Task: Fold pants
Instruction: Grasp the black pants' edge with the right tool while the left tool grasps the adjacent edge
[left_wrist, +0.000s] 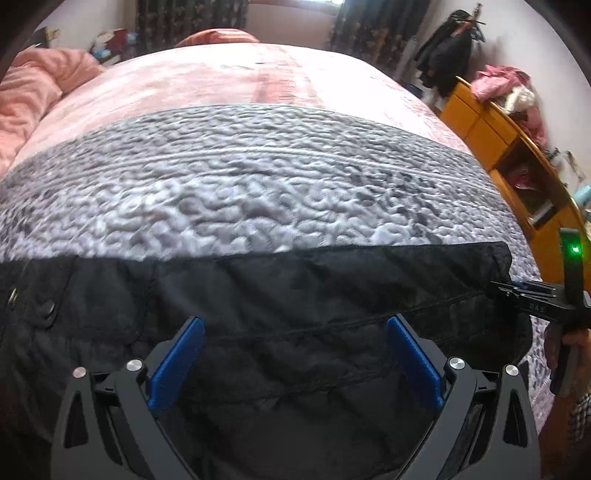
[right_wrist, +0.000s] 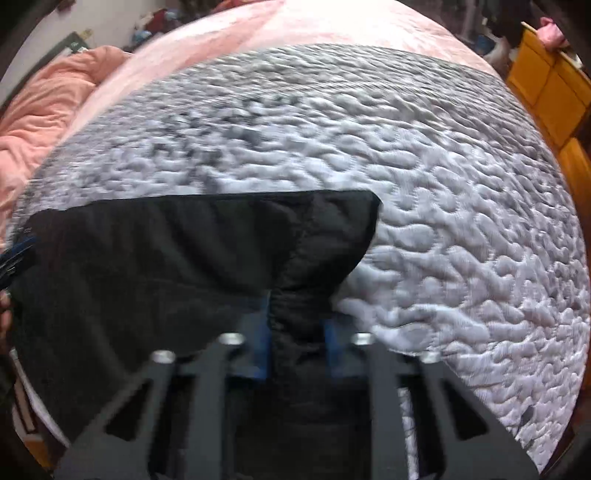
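Observation:
Black pants (left_wrist: 280, 295) lie stretched across the near part of a grey quilted blanket (left_wrist: 258, 184) on the bed. My left gripper (left_wrist: 295, 325) is open, its blue pads wide apart just over the black fabric. My right gripper (right_wrist: 297, 325) is shut on a bunched end of the pants (right_wrist: 184, 251), with fabric pinched between its blue pads. In the left wrist view the right gripper (left_wrist: 532, 291) shows at the pants' right end. The left gripper's tip (right_wrist: 14, 254) shows at the left edge of the right wrist view.
A pink bedspread (left_wrist: 229, 77) lies beyond the blanket, with a pink duvet (left_wrist: 33, 92) heaped at the left. An orange wooden cabinet (left_wrist: 491, 129) with clothes on top stands right of the bed. Dark coats (left_wrist: 450, 48) hang on the far wall.

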